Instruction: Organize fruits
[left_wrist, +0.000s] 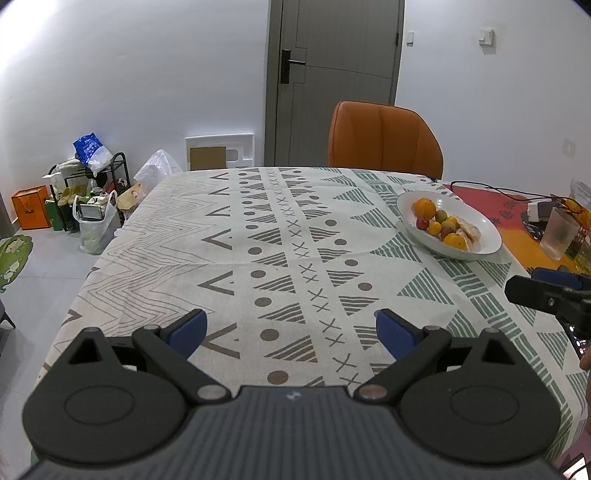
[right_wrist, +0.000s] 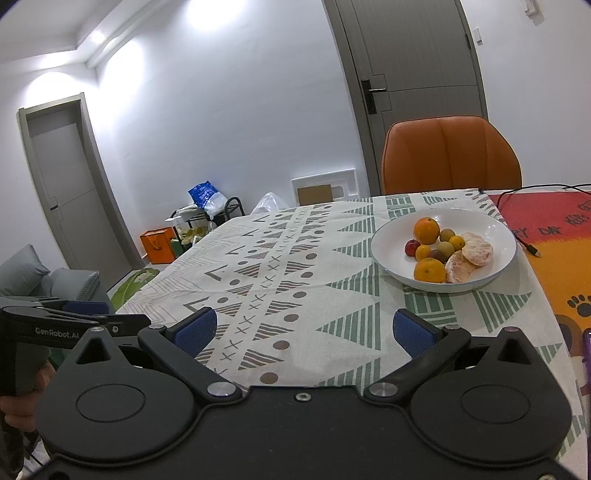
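Phone (right_wrist: 586, 345): cut by right edge, screen unreadable. Frosted cup (left_wrist: 561, 233): contents unclear. Small dark fruits (right_wrist: 439, 254) in bowl (right_wrist: 495, 225): kind indeterminate. Bags (left_wrist: 94, 221) on floor: contents hidden.

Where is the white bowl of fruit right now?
In both wrist views, the white bowl sits on the patterned tablecloth, right of centre, before the orange chair.

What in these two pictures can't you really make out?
- The small round fruits in the white bowl: too small in both views to name their kind.
- The person: only part of a hand shows, at the right wrist view's left edge.
- The frosted cup: contents unclear through the cloudy wall, left wrist view.
- The table's near edge: hidden behind the left tongs and right tongs.
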